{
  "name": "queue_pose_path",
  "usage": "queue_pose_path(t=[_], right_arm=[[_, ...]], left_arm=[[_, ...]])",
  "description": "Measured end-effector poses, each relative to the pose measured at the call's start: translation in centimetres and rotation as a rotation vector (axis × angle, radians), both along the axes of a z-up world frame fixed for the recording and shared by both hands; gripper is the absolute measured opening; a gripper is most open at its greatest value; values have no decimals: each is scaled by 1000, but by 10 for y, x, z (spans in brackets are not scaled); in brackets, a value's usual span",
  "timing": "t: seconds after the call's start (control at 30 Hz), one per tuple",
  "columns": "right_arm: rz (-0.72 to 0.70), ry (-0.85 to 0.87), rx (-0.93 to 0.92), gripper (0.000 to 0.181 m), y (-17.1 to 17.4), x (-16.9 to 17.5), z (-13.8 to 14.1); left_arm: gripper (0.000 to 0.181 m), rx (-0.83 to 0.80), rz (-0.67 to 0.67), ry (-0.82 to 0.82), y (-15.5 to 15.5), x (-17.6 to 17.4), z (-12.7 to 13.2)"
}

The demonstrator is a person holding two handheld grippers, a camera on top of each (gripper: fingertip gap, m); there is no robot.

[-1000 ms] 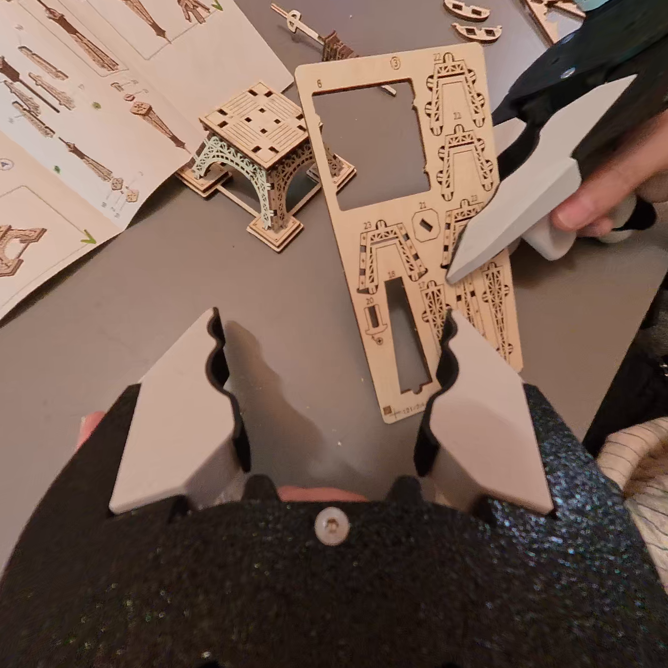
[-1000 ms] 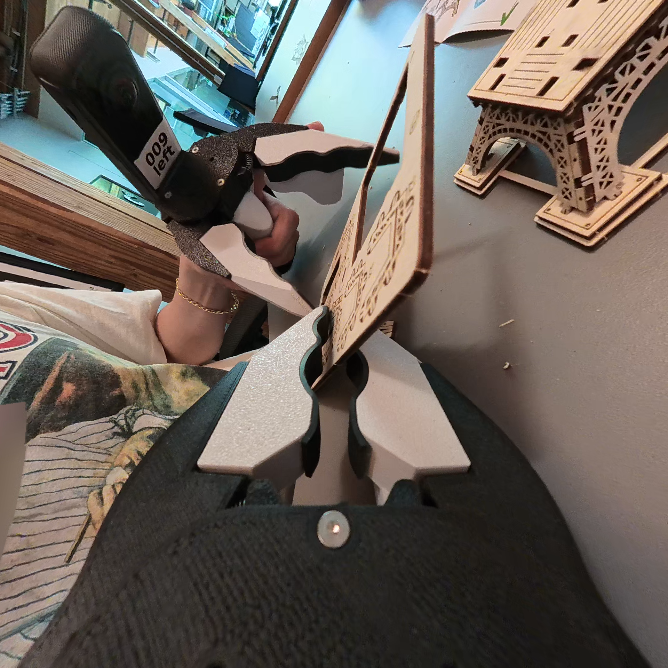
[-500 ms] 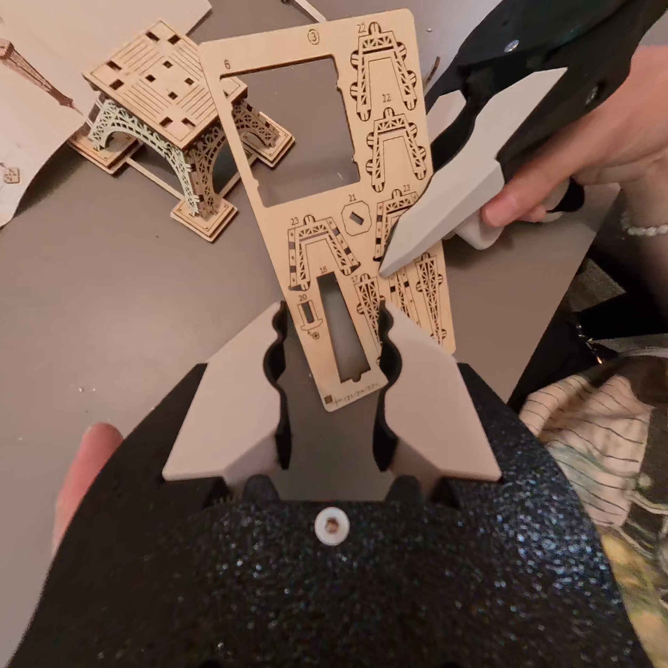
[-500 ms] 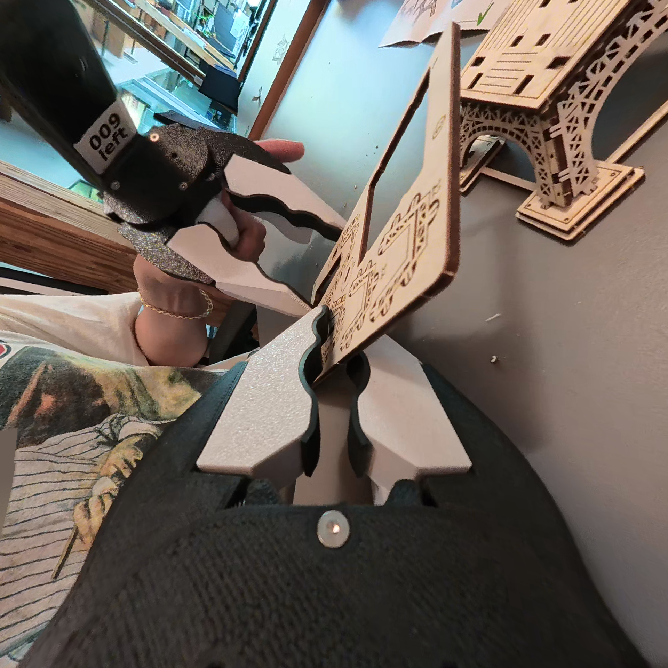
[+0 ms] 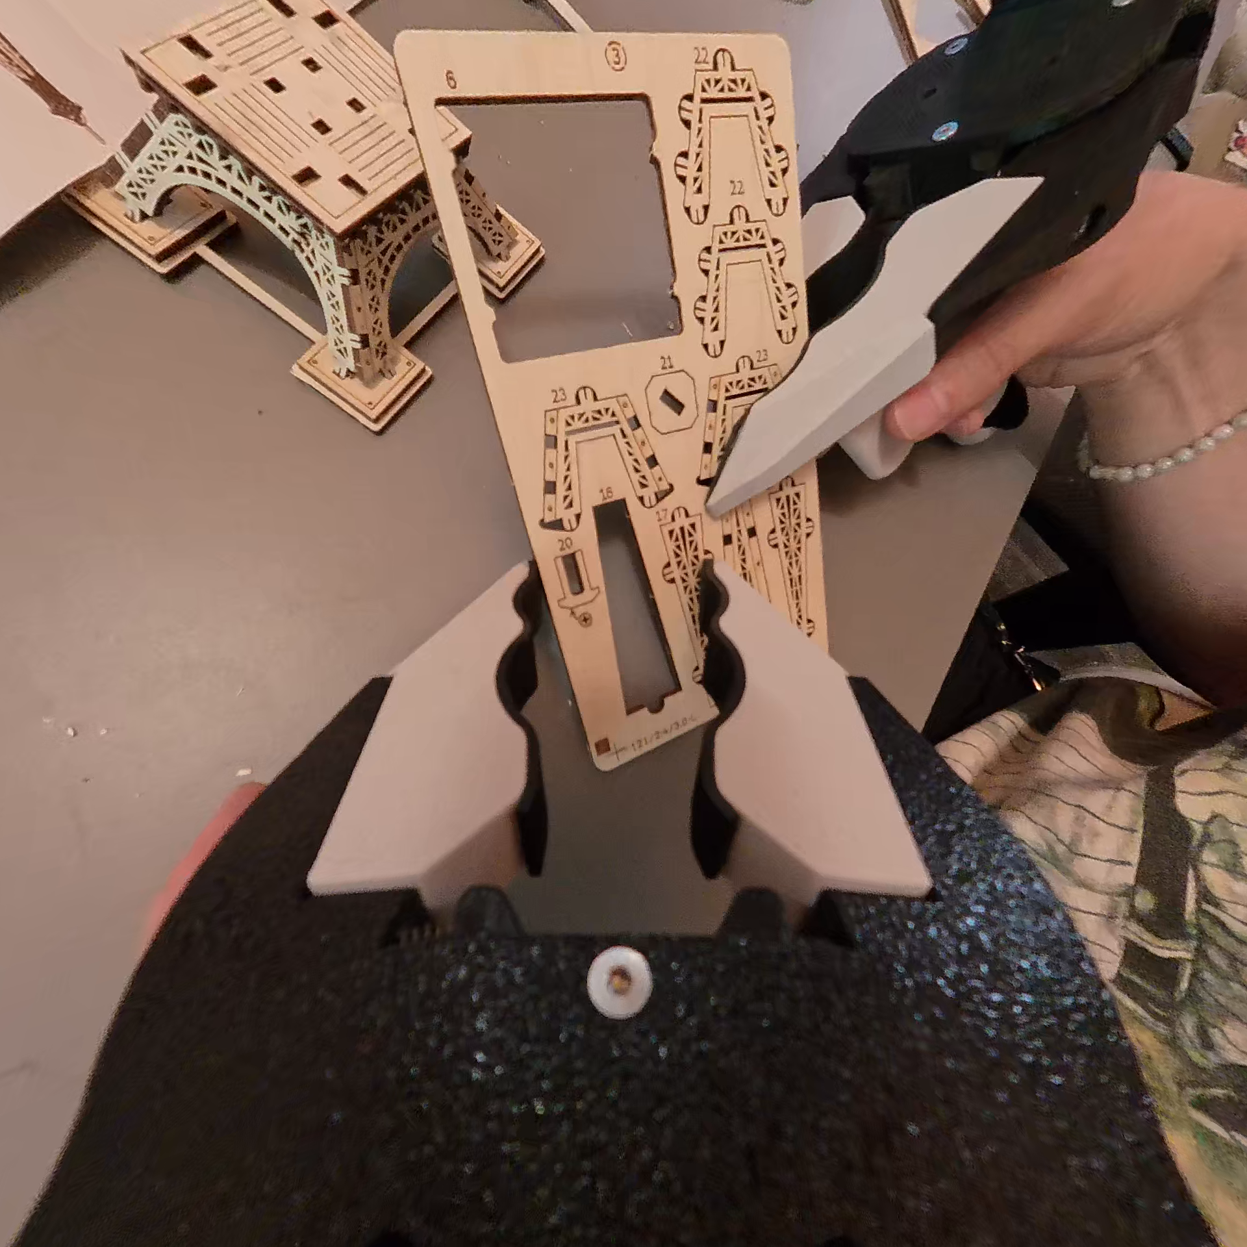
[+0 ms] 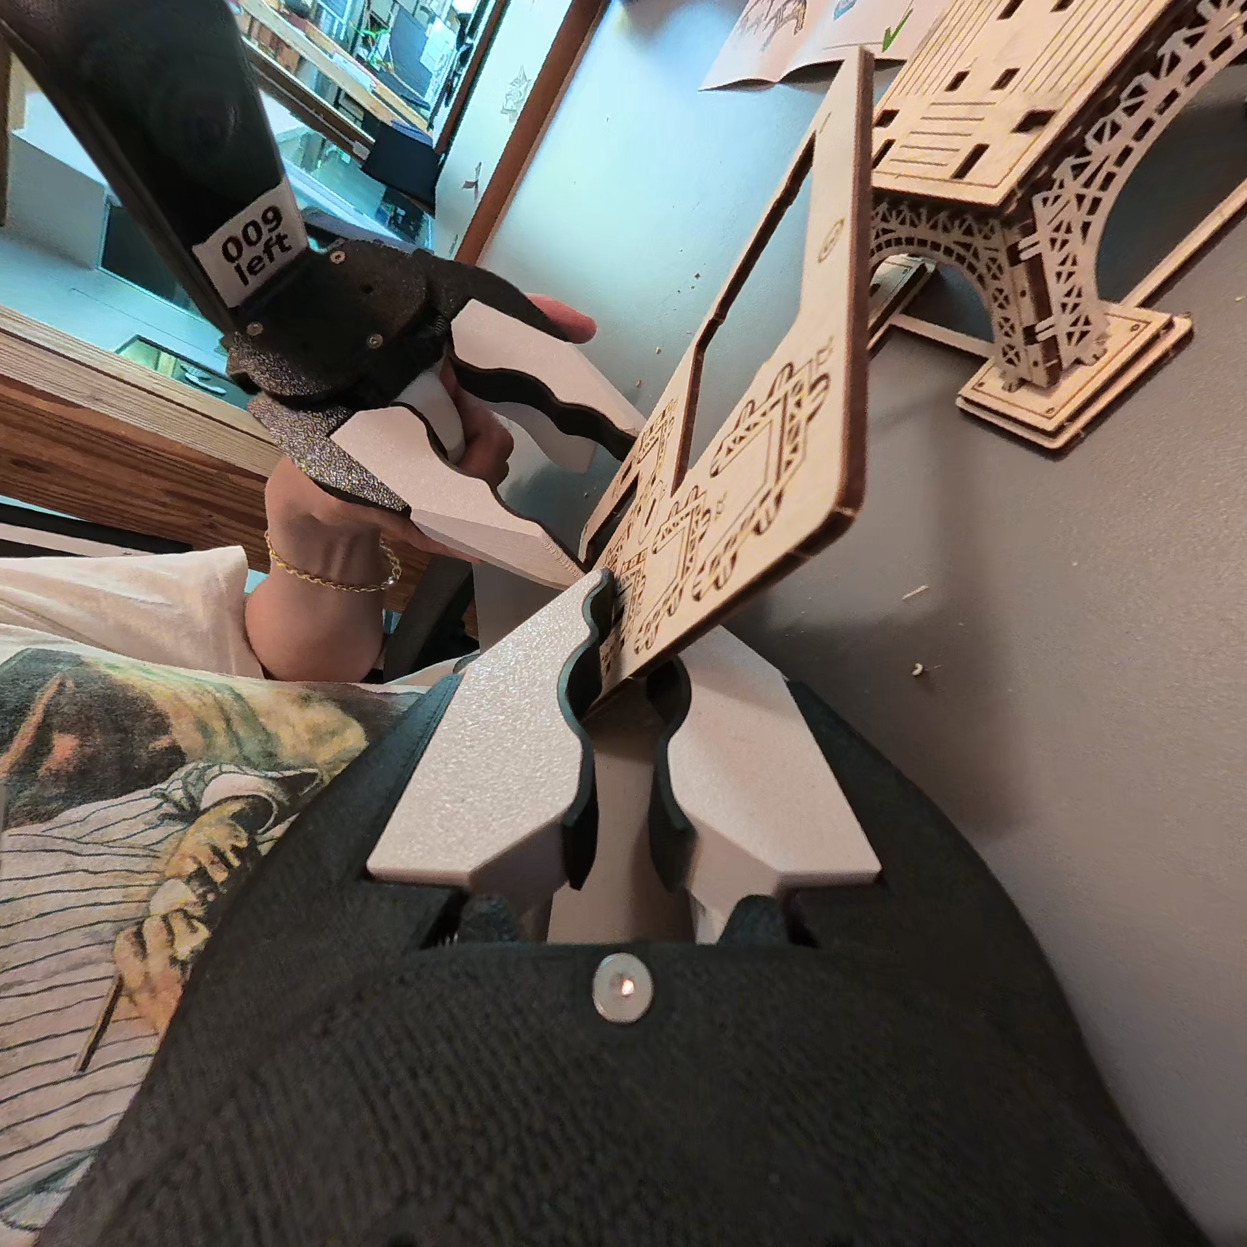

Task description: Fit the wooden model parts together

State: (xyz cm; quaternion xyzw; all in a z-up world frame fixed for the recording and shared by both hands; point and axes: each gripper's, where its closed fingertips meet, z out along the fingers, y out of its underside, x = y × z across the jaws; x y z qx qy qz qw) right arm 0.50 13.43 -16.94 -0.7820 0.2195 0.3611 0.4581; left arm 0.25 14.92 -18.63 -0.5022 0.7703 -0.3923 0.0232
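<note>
A thin wooden parts sheet [image 5: 607,418] with laser-cut tower pieces and two empty cut-outs is held tilted above the grey table [image 5: 169,540]. My right gripper [image 5: 722,486] is shut on the sheet's right edge; the right wrist view shows its jaws [image 6: 634,648] clamped on the sheet [image 6: 776,486]. My left gripper [image 5: 617,573] is open, its fingers on either side of the sheet's lower end, the right finger overlapping it. It also shows in the right wrist view [image 6: 573,499]. The built tower base [image 5: 283,108] stands on the table behind the sheet.
An instruction sheet [image 5: 40,101] lies at the far left, also seen at the top of the right wrist view [image 6: 796,34]. The table's edge [image 5: 945,675] runs close on the right, with the person's patterned clothing [image 5: 1079,877] beyond it. The grippers are tip to tip, or close to it.
My left gripper has narrowed from wide open and moved up to the sheet's lower end. The right gripper has kept its hold and brought the sheet closer and more upright.
</note>
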Motion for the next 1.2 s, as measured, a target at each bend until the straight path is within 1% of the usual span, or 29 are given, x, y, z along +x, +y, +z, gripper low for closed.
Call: queue_pose_path(t=[0.1,0.23,0.3,0.4,0.5,0.63,0.73,0.83,0.93,0.97,1.0,1.03,1.1,1.17,1.2], right_arm=[[-5,-1,3,4,1,1,0],[11,9,20,4,1,-1,3],[11,10,19,4,1,-1,2],[6,14,19,3,1,0,2],[5,11,20,3,1,0,3],[5,10,16,3,0,0,2],[4,6,19,3,0,0,3],[0,7,13,3,0,0,2],[-8,8,4,3,0,1,1],[5,12,25,3,1,-1,4],[-7,-2,1,4,2,0,0],[-11,4,1,3,2,1,0],[-2,16,10,3,2,0,1],[11,23,21,3,2,-2,3],[15,24,23,3,2,-2,3]], left_arm=[[45,-19,-12,2,0,1,1],[38,-157,-19,42,-1,0,3],[37,-170,-13,41,-1,0,3],[38,-138,-9,42,-1,1,3],[38,-136,5,77,-1,2,3],[39,-32,-41,149,-1,1,1],[39,-18,-69,195,0,1,1],[39,6,-67,205,0,2,1],[39,40,-42,189,1,3,0],[34,90,-35,164,5,5,-3],[34,146,-24,129,7,8,-4],[35,189,-17,133,8,8,-5],[37,275,-40,92,9,9,-4],[40,234,-46,98,8,6,-3],[50,200,-33,93,9,7,-2]])
